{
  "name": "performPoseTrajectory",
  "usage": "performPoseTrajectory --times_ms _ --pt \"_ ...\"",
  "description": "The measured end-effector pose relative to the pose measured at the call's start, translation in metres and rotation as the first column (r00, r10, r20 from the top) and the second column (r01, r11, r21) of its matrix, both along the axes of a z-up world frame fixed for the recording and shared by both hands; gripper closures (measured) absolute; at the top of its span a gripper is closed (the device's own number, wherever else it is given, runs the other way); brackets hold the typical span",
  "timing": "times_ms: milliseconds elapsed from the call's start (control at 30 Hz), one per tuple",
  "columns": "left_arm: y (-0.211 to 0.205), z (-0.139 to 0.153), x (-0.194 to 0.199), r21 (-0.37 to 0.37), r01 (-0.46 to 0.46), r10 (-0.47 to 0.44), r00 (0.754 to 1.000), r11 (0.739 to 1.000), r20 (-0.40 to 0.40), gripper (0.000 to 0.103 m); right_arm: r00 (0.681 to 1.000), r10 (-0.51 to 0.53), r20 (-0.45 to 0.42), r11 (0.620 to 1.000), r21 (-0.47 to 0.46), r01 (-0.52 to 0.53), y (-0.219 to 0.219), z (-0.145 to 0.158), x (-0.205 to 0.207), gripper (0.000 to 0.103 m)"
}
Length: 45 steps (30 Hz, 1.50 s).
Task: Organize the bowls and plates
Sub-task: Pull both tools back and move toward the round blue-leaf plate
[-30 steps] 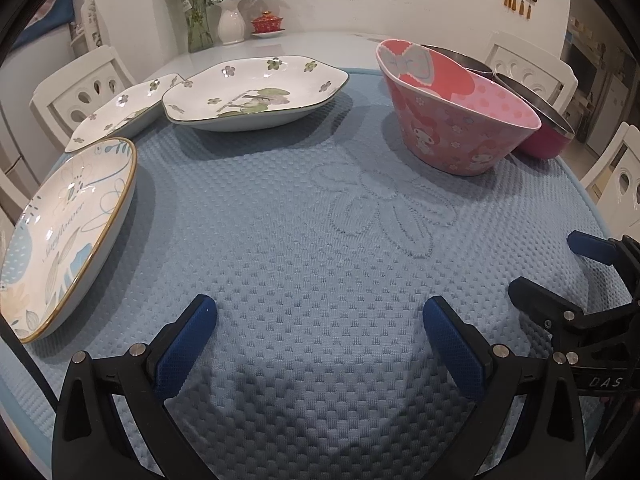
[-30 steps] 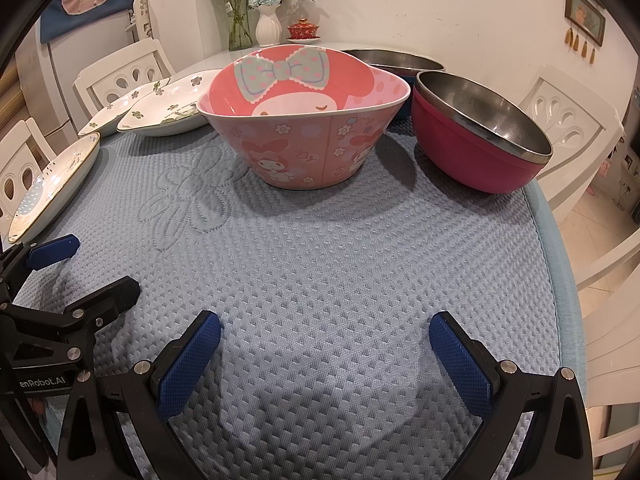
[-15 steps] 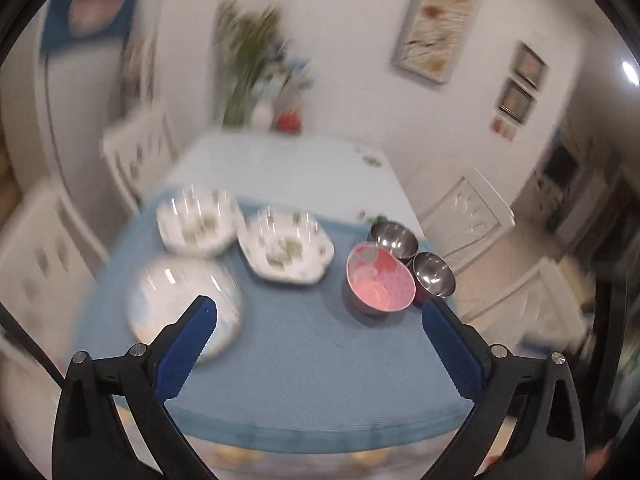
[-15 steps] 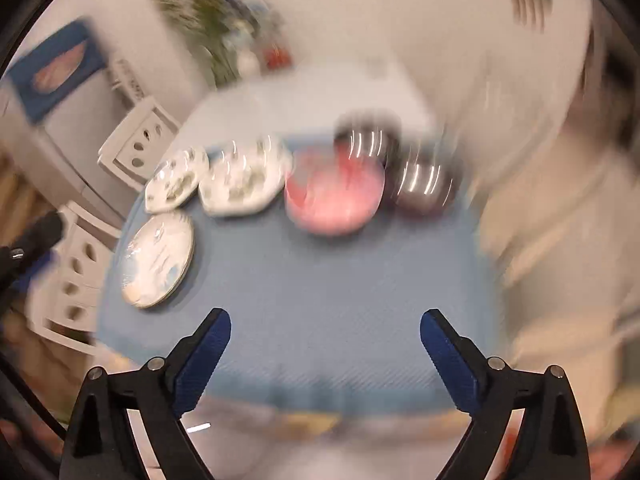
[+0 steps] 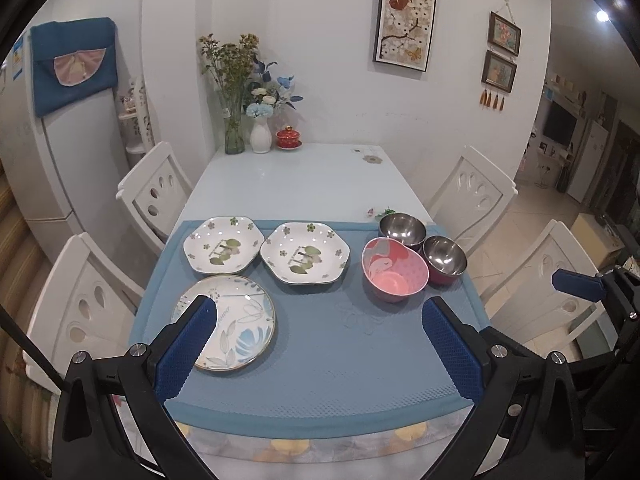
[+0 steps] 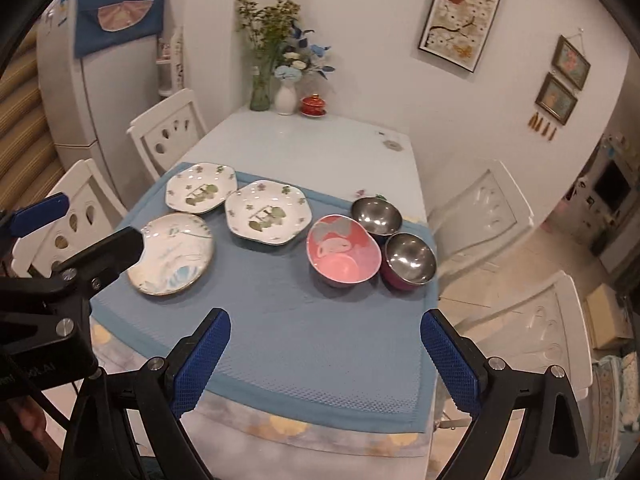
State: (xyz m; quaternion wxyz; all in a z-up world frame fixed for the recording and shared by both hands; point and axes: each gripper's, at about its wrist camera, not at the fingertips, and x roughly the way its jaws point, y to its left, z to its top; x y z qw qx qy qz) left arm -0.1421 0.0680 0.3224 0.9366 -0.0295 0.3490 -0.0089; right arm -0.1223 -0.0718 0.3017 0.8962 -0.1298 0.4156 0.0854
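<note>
Blue mat [image 5: 320, 344] on white table [image 5: 296, 176] holds three plates, pink bowl [image 5: 394, 276], two steel bowls. Left gripper [image 5: 320, 344] and right gripper [image 6: 324, 360] both gape wide, empty, above the near edge.

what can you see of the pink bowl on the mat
The pink bowl is deep with a rounded-triangular rim and a cartoon character with a grey bow printed inside; it looks like plastic or melamine. It stands upright and empty on the blue mat, right of the plates. Two steel-lined bowls sit close behind and beside it; whether they touch is unclear. Neither gripper is near it.
</note>
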Motion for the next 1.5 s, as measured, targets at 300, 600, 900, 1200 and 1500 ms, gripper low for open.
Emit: performPoseTrajectory --times_ms 300,600,900,1200,1500 --pt "0.000 -0.001 -0.005 -0.016 0.039 -0.039 0.999 0.999 0.008 0.001 0.999 0.032 0.031 0.999 0.027 -0.033 0.007 0.009 -0.007 0.008" --pt "0.007 -0.004 -0.006 -0.004 -0.033 0.033 0.999 0.999 -0.017 0.000 0.993 0.113 0.011 0.991 0.070 -0.114 0.013 0.009 -0.011 0.008" --pt "0.048 -0.016 0.000 -0.015 -0.006 0.006 0.999 1.000 -0.039 0.000 0.995 0.091 -0.036 0.982 0.167 -0.083 0.039 -0.003 -0.002 0.006" --pt "0.102 -0.028 0.025 -0.100 0.158 -0.162 0.986 0.982 -0.037 0.000 0.993 0.006 -0.121 0.970 0.243 0.024 0.109 -0.025 0.017 0.006" --pt "0.126 -0.028 0.027 -0.105 0.039 -0.037 0.999 0.994 0.022 0.000 0.993 0.116 0.003 0.866 0.490 -0.102 0.092 -0.038 0.016 0.003"
